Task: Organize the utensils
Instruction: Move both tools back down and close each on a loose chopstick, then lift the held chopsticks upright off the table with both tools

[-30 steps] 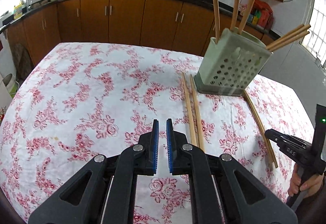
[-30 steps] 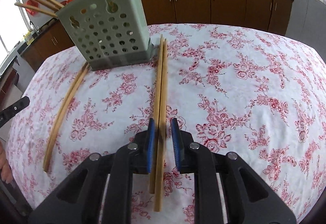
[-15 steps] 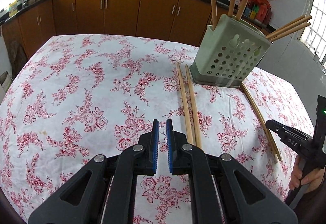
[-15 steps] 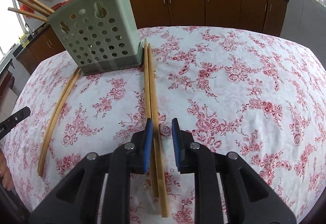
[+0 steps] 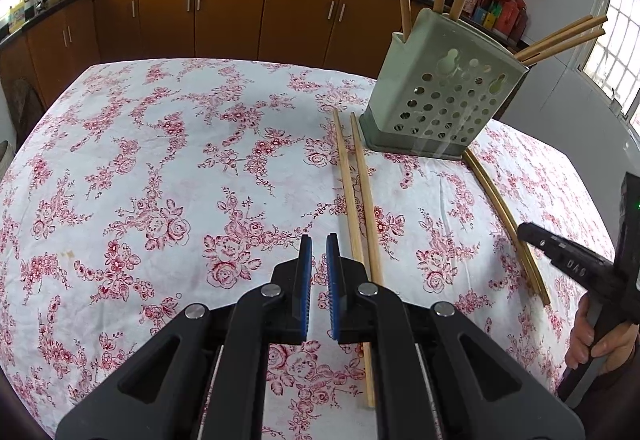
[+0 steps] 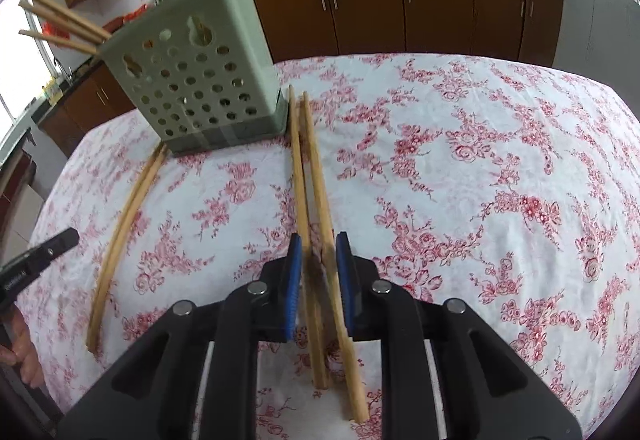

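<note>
Right, my right tongs sit low over the white tablecloth with red roses, blue pads set a modest gap apart, and the pair of long bamboo chopsticks runs straight up between them toward twelve o'clock. Both sticks lie flat on the cloth inside that gap; whether the pads touch them, I cannot tell. Their far tips reach just beside the pale green perforated plastic utensil holder, up at eleven o'clock, upright, with more chopsticks poking out of its top and fanning off to the left. A second bamboo pair lies on the cloth at nine to ten o'clock, one end near the holder's base.

Over on my left tongs, the pads are nearly together, only a narrow slit, nothing between them. From this side the first pair lies just right of the fingertips, running to one o'clock, and the holder stands beyond. At three o'clock, my other hand grips its handle.
</note>
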Motion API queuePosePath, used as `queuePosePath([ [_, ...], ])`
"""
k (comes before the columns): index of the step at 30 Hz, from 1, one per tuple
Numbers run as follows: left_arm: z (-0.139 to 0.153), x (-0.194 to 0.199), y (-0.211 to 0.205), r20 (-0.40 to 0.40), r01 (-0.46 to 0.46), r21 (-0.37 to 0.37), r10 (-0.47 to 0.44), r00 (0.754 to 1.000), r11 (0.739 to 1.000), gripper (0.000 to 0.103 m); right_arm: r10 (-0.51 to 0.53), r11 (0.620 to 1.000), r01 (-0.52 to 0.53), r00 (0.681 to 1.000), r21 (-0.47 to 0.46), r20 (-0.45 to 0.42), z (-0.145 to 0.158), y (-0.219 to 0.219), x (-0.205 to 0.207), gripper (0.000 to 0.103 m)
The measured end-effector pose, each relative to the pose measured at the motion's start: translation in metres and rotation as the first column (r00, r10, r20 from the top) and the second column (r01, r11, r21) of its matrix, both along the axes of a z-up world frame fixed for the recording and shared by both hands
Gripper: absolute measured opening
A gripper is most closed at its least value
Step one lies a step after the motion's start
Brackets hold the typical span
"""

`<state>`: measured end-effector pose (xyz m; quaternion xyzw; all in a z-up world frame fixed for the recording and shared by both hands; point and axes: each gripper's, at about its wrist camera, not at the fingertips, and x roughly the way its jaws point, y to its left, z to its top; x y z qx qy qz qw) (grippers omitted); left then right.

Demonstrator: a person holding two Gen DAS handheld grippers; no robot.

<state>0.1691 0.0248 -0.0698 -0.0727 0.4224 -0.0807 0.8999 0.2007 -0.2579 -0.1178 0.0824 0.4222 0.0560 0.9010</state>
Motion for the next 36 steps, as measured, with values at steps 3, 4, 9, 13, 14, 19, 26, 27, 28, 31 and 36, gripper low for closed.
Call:
queuePosePath([
  [3, -0.001, 0.001, -0.002, -0.002, 0.006, -0.001, -0.006, 1.0, 1.0, 0.008, -0.002, 1.0, 0.002, 1.0, -0.019, -0.017, -0.002, -0.001, 0.004, 0.019],
  [4, -0.001, 0.0, -0.003, -0.002, 0.008, -0.001, -0.008, 1.0, 1.0, 0.008, -0.001, 1.0, 0.0, 1.0, -0.025, -0.023, -0.003, 0.0, 0.004, 0.018],
  [9, -0.002, 0.0, -0.006, -0.006, 0.02, 0.0, -0.02, 1.0, 1.0, 0.008, 0.001, 0.999, -0.002, 1.0, -0.045, -0.02, -0.004, 0.003, 0.004, 0.019],
  [13, -0.003, -0.001, -0.007, -0.011, 0.032, -0.002, -0.032, 0.999, 0.999, 0.008, 0.001, 0.997, -0.003, 0.999, -0.075, -0.037, -0.007, 0.003, 0.007, 0.016],
  [14, -0.003, 0.0, -0.007, -0.012, 0.034, -0.003, -0.034, 0.999, 0.999, 0.008, 0.004, 0.996, -0.007, 0.999, -0.093, -0.036, -0.007, 0.004, 0.007, 0.016],
  [19, -0.005, 0.0, -0.01, -0.02, 0.058, -0.009, -0.058, 0.998, 0.998, 0.008, 0.009, 0.988, -0.013, 1.0, -0.157, -0.029, -0.008, 0.006, 0.008, 0.01],
  [26, -0.01, 0.0, -0.02, -0.038, 0.117, -0.007, -0.117, 0.992, 0.993, 0.008, -0.208, 0.974, 0.204, 0.978, -0.101, -0.027, -0.009, -0.04, 0.011, 0.008],
  [27, -0.01, 0.0, -0.022, -0.039, 0.123, -0.004, -0.123, 0.992, 0.992, 0.008, -0.203, 0.974, 0.2, 0.979, -0.104, -0.027, -0.009, -0.04, 0.01, 0.008],
  [28, -0.011, 0.001, -0.024, -0.041, 0.13, 0.0, -0.13, 0.991, 0.992, 0.008, -0.199, 0.974, 0.196, 0.98, -0.111, -0.025, -0.009, -0.04, 0.01, 0.008],
  [31, -0.014, 0.002, -0.029, -0.049, 0.14, 0.015, -0.139, 0.989, 0.99, 0.008, -0.195, 0.975, 0.191, 0.981, -0.118, -0.02, -0.009, -0.04, 0.009, 0.008],
  [36, -0.021, 0.006, -0.034, -0.07, 0.131, 0.061, -0.126, 0.99, 0.99, 0.008, -0.188, 0.975, 0.184, 0.982, -0.123, -0.019, -0.01, -0.041, 0.008, 0.008],
])
